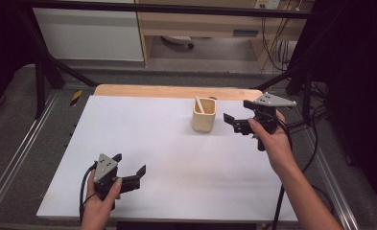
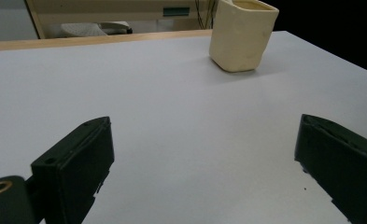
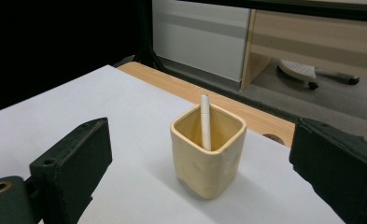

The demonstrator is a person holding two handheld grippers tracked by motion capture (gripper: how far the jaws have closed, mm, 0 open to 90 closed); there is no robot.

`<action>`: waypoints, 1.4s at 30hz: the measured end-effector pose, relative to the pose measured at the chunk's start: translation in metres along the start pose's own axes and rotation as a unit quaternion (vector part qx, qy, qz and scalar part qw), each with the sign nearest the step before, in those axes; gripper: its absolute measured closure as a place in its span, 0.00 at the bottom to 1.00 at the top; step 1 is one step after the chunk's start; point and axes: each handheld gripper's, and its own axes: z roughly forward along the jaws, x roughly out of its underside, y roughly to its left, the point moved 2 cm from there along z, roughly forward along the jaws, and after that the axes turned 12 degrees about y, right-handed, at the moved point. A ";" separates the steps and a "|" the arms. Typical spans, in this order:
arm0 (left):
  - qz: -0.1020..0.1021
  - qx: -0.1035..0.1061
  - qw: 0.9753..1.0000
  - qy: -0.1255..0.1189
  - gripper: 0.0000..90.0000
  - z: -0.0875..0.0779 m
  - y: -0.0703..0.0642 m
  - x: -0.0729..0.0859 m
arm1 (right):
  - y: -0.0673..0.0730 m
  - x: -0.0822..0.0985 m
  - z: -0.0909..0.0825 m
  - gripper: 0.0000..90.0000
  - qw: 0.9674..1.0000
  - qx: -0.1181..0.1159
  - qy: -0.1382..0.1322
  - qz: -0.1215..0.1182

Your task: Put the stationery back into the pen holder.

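On the table [image 1: 143, 143], all placed from the cup:
Cup [image 1: 204, 115]: upright, pen [image 1: 200, 104] inside.
Right gripper [image 1: 233, 122]: just beside cup, facing it, jaws spread, empty.
Left gripper [image 1: 129, 168]: well apart, released.

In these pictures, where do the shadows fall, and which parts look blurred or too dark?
High view: even light, soft shadow under the square cream ceramic cup, dark side edges. Left gripper view: the near black jaws are blurred; the cup casts a faint shadow on the white table top. Right gripper view: the cup and the white stick in it are sharp; the left background is black.
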 end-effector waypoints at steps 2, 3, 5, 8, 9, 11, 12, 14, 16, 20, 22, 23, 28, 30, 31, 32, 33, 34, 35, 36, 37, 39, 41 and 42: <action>-0.002 -0.001 1.000 0.000 0.06 -0.004 0.003 0.001 | 0.000 0.003 -0.005 0.05 1.000 0.003 -0.004 -0.003; -0.002 -0.002 1.000 0.000 0.06 -0.005 0.004 0.002 | -0.001 0.006 -0.009 0.04 1.000 0.006 -0.007 -0.003; -0.006 -0.003 1.000 -0.004 0.06 -0.009 0.006 0.003 | -0.001 0.009 -0.013 0.03 1.000 0.012 -0.012 -0.003; -0.006 -0.002 1.000 -0.004 0.06 -0.011 0.008 0.004 | -0.001 0.016 -0.019 0.03 1.000 0.019 -0.017 -0.004; -0.005 -0.002 1.000 -0.004 0.06 -0.011 0.008 0.004 | -0.001 0.018 -0.021 0.03 1.000 0.021 -0.018 -0.004; -0.002 -0.003 1.000 0.000 0.06 -0.012 0.010 0.006 | -0.001 0.021 -0.024 0.03 0.999 0.024 -0.021 -0.006; -0.003 -0.005 1.000 -0.001 0.06 -0.012 0.011 0.007 | 0.000 0.022 -0.026 0.03 0.999 0.024 -0.022 -0.007; -0.008 -0.006 1.000 -0.003 0.06 -0.012 0.012 0.007 | 0.001 0.025 -0.030 0.03 0.999 0.028 -0.027 -0.008; -0.009 -0.008 1.000 -0.003 0.06 -0.013 0.014 0.007 | 0.001 0.028 -0.033 0.03 0.999 0.030 -0.032 -0.008; -0.013 -0.011 1.000 -0.001 0.06 -0.012 0.015 0.009 | 0.001 0.037 -0.039 0.04 0.999 0.032 -0.038 -0.002; -0.013 -0.012 1.000 -0.001 0.06 -0.011 0.015 0.009 | 0.000 0.044 -0.041 0.04 0.999 0.032 -0.038 0.002; -0.013 -0.012 1.000 0.000 0.06 -0.011 0.015 0.009 | 0.000 0.047 -0.041 0.04 0.999 0.033 -0.037 0.003; -0.013 -0.012 1.000 -0.004 0.06 -0.011 0.015 0.009 | 0.000 0.064 -0.045 0.03 0.999 0.037 -0.036 0.010; -0.014 -0.011 1.000 -0.003 0.06 -0.011 0.016 0.010 | 0.000 0.070 -0.045 0.03 0.999 0.037 -0.033 0.012; -0.014 -0.011 1.000 -0.002 0.06 -0.011 0.016 0.010 | 0.000 0.073 -0.046 0.03 0.999 0.037 -0.031 0.014; -0.014 -0.011 1.000 -0.002 0.06 -0.011 0.016 0.010 | 0.000 0.076 -0.046 0.03 0.999 0.037 -0.030 0.015; -0.014 -0.011 1.000 -0.002 0.06 -0.011 0.016 0.010 | 0.001 0.079 -0.046 0.03 0.999 0.038 -0.028 0.017; -0.014 -0.011 1.000 -0.002 0.06 -0.011 0.016 0.010 | 0.001 0.082 -0.046 0.02 0.999 0.038 -0.027 0.018; -0.014 -0.011 1.000 -0.002 0.06 -0.011 0.015 0.010 | 0.001 0.084 -0.046 0.02 0.999 0.038 -0.026 0.018; -0.013 -0.011 1.000 -0.002 0.06 -0.011 0.015 0.010 | 0.002 0.086 -0.046 0.02 0.999 0.039 -0.024 0.017; -0.012 -0.011 1.000 -0.002 0.06 -0.010 0.015 0.010 | 0.002 0.088 -0.046 0.02 0.999 0.038 -0.023 0.019; -0.010 -0.010 1.000 0.000 0.06 -0.010 0.015 0.010 | 0.003 0.093 -0.046 0.02 0.999 0.037 -0.020 0.020; -0.011 -0.010 1.000 -0.001 0.06 -0.010 0.014 0.010 | 0.004 0.098 -0.045 0.03 0.999 0.036 -0.017 0.024; -0.010 -0.009 1.000 -0.001 0.06 -0.010 0.014 0.010 | 0.004 0.101 -0.044 0.03 0.999 0.035 -0.015 0.028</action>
